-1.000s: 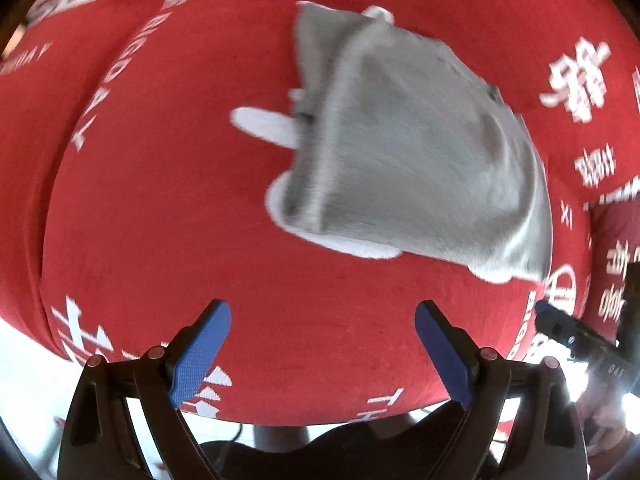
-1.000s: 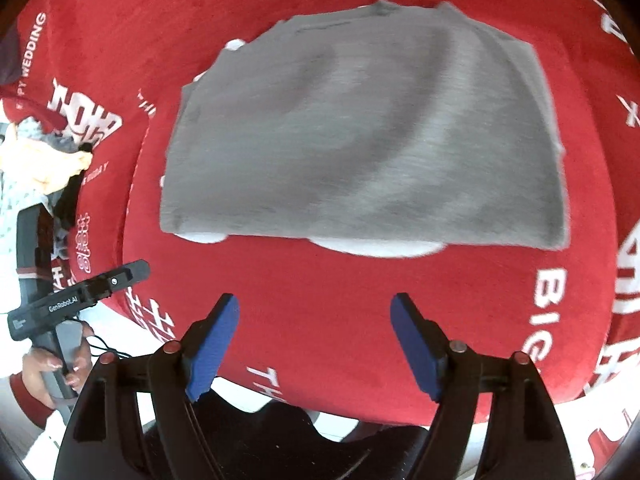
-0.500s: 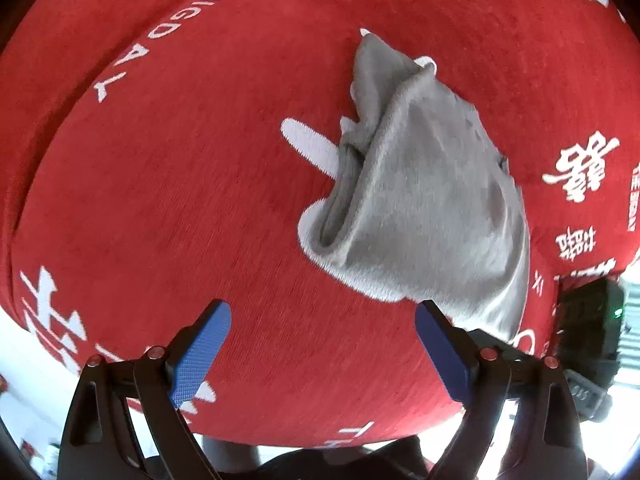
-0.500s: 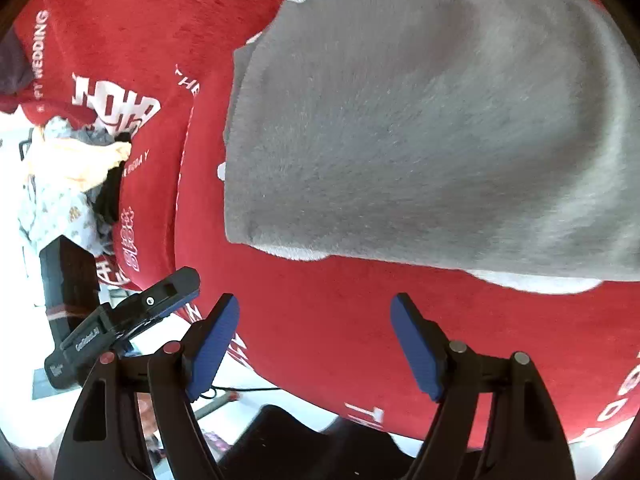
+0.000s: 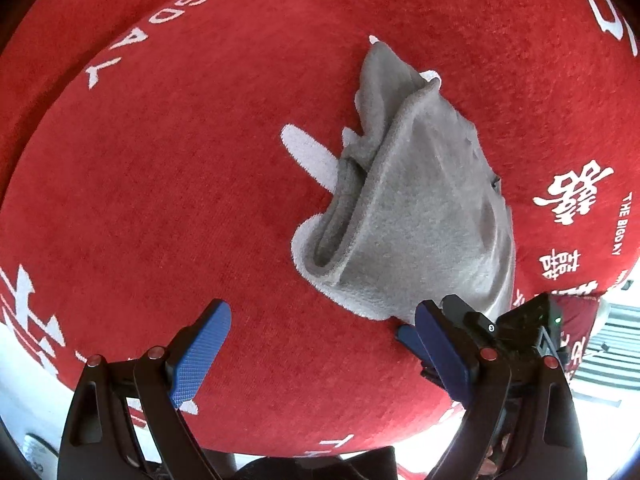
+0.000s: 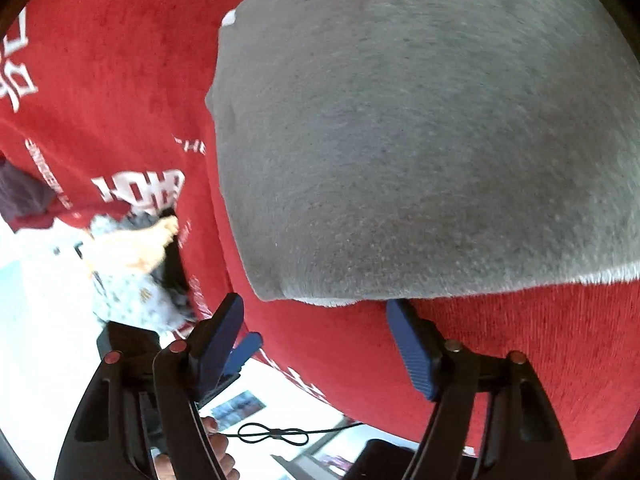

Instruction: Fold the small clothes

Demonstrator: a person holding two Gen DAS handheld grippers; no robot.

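The grey garment lies folded on the red cloth, which is printed with white letters and characters. In my left view it sits in the centre and right of the frame, running from a narrow end at the upper middle down to a wider end at the lower right. Its open edge faces left, where the layers curl apart and show a dark hollow. White print on the cloth shows at that left edge.

My left gripper is at the bottom of that frame, its blue pads wide apart with only red cloth between them. The garment's lower end lies just above my right-hand pad, near it; I cannot tell whether they touch. My left gripper holds nothing.

In my right view the garment fills the upper right and centre of the frame, seen very close. Its near hem runs across just above my right gripper. The jaws there have just been closing a little but stand well apart, gripping nothing. The right-hand pad's tip sits right at the hem; the left-hand pad lies just left of the garment's lower left corner, over red cloth.

At the left of this frame a heap of other clothes lies beyond the cloth's edge. Fingers show at the bottom.
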